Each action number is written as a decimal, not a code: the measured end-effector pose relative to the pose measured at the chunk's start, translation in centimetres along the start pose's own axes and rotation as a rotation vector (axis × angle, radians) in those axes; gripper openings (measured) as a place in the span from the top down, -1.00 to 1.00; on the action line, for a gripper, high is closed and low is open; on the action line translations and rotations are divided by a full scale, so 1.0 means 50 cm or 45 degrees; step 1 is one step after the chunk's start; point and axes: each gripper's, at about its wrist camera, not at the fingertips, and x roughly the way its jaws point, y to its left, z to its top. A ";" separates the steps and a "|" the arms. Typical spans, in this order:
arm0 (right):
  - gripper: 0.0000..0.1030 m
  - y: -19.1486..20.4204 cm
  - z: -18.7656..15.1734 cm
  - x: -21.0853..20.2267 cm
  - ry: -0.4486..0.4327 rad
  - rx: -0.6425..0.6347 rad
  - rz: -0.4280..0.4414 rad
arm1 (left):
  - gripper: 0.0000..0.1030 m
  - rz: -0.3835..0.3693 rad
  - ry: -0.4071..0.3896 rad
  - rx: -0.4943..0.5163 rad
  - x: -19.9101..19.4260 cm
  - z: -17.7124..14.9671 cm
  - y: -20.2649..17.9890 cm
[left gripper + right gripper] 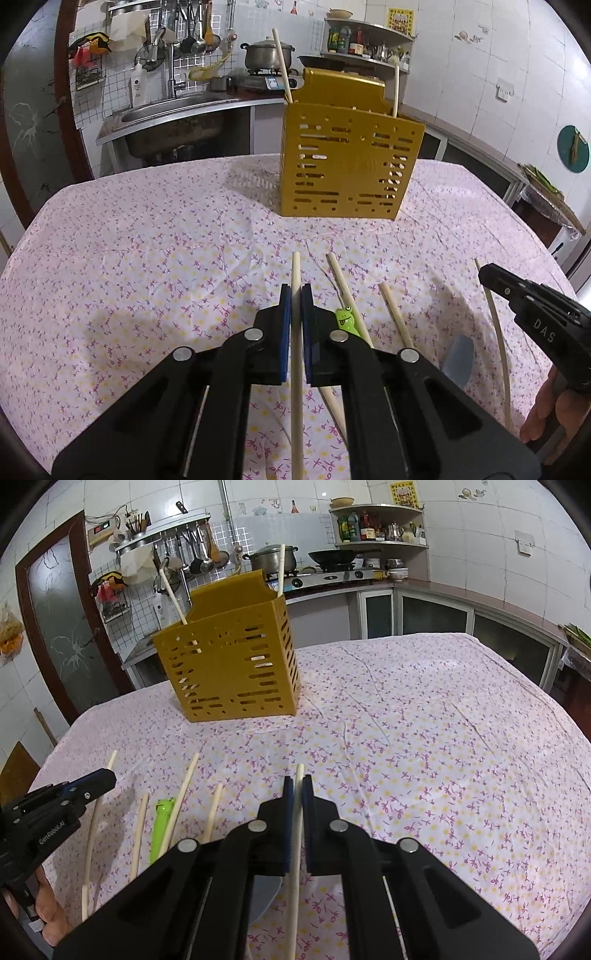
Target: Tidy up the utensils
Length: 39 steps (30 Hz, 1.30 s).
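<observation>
Left wrist: left gripper (296, 295) jaws clamp slim wooden chopstick (296, 369) | slotted yellow plastic holder (351, 162) | right likewise

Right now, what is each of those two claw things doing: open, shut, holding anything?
Left gripper: shut on a chopstick.
Right gripper: shut on another chopstick.

Your right gripper (297, 786) pinches a pale chopstick (295, 849), with the yellow slotted utensil holder (229, 664) ahead to its left and loose chopsticks (181, 805) lying nearer on that side.
</observation>
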 end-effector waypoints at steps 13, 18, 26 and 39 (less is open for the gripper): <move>0.90 0.000 0.031 -0.076 -0.169 -0.006 0.097 | 0.92 -0.104 -0.103 -0.080 -0.070 0.030 0.024; 0.91 -0.002 0.048 -0.097 -0.216 -0.012 0.153 | 0.92 -0.108 -0.132 -0.085 -0.090 0.043 0.031; 0.91 -0.011 0.089 -0.126 -0.243 -0.037 0.192 | 0.92 -0.128 -0.187 -0.106 -0.120 0.078 0.047; 0.91 0.014 0.172 -0.157 -0.410 -0.062 0.200 | 0.92 -0.169 -0.344 -0.107 -0.157 0.169 0.029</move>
